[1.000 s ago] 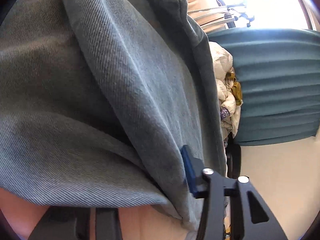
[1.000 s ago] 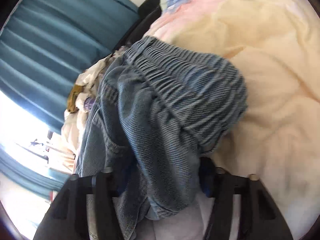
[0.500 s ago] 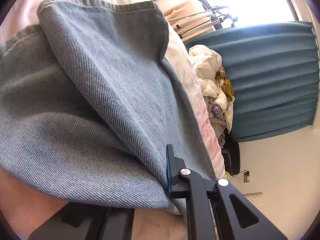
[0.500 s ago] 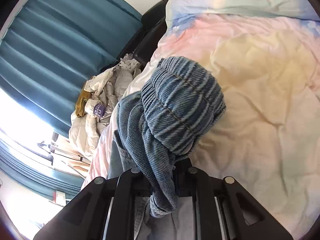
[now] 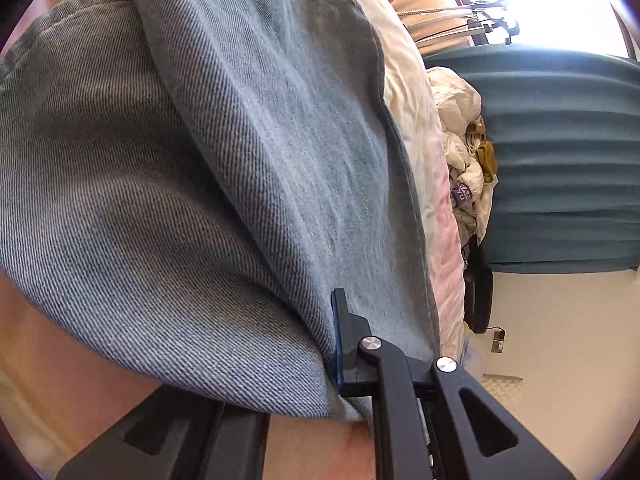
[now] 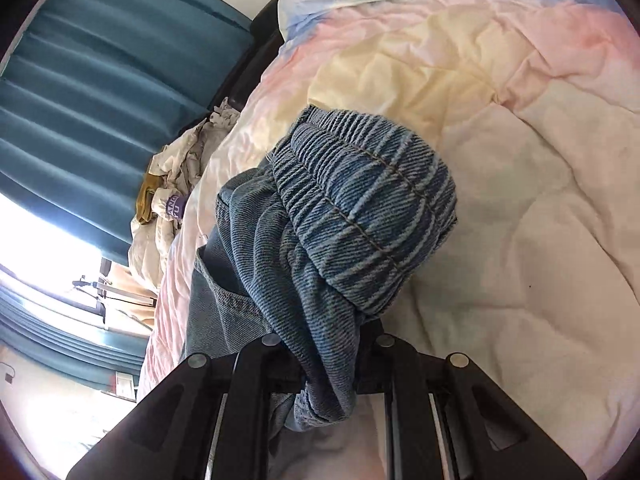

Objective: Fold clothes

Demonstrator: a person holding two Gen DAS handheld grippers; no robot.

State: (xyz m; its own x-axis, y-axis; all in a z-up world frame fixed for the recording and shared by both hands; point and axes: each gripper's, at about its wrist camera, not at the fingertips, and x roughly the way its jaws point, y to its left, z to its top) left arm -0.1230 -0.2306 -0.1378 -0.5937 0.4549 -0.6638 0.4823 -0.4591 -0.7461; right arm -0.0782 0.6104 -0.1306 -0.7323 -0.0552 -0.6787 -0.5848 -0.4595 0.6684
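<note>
A pair of light blue denim trousers (image 5: 208,184) fills most of the left wrist view, its hem at the top. My left gripper (image 5: 316,364) is shut on a fold of a leg; only the right finger (image 5: 348,344) shows, the other is under cloth. In the right wrist view the elastic waistband (image 6: 368,216) of the same trousers bunches up over my right gripper (image 6: 328,360), which is shut on the denim just below the band. The trousers hang above a pastel duvet (image 6: 520,160).
A heap of white and mustard laundry (image 6: 168,200) lies beside the bed's edge, against teal curtains (image 6: 100,92). A bright window and a drying rack (image 5: 460,20) are beyond. The dark headboard (image 6: 256,48) stands at the bed's far end.
The right gripper closed on the waistband and lifted it off the bed. The left gripper swung the trouser leg, uncovering the duvet and the laundry heap.
</note>
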